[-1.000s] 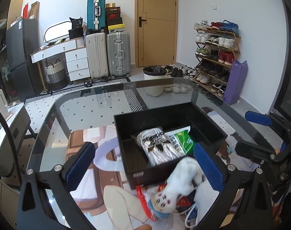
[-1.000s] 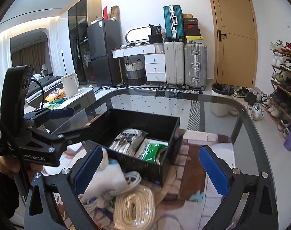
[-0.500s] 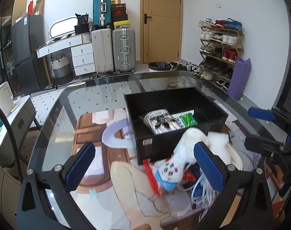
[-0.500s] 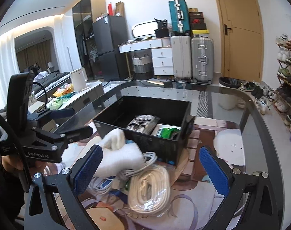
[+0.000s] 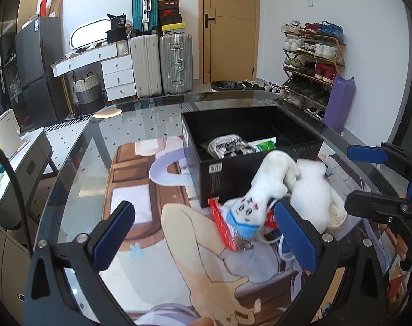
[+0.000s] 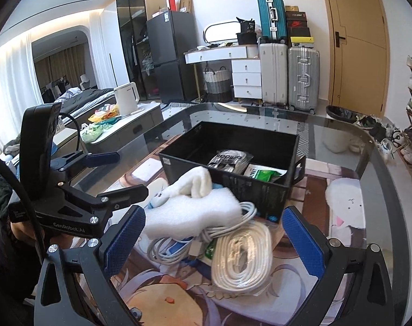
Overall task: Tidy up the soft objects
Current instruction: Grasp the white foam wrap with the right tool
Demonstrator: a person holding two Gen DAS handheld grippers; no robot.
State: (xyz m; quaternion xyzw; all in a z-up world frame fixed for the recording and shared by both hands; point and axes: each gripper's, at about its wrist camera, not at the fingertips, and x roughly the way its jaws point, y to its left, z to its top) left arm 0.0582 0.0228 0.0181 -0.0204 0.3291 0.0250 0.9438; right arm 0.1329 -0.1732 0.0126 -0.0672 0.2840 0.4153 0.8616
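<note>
Two grippers: left (image 5: pixel 203 233) and right (image 6: pixel 211 240), fingers apart, holding nothing.
Socks (image 6: pixel 191 212): on cables (image 6: pixel 241 258), touching the box front.
Box (image 6: pixel 274 190): black, on tabletop (image 5: pixel 140 130).

white walls, wooden door (image 5: pixel 229 27), suitcases (image 5: pixel 161 63), shoe rack (image 5: pixel 310 62), black fridge (image 6: pixel 169 54)

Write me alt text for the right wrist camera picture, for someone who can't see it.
Open right tongs hover over a pile on a glass table: a white sock, white cables and a bagged white rope coil. Behind sits a black bin holding two packets. The left tongs, also open, reach in from the left.
</note>
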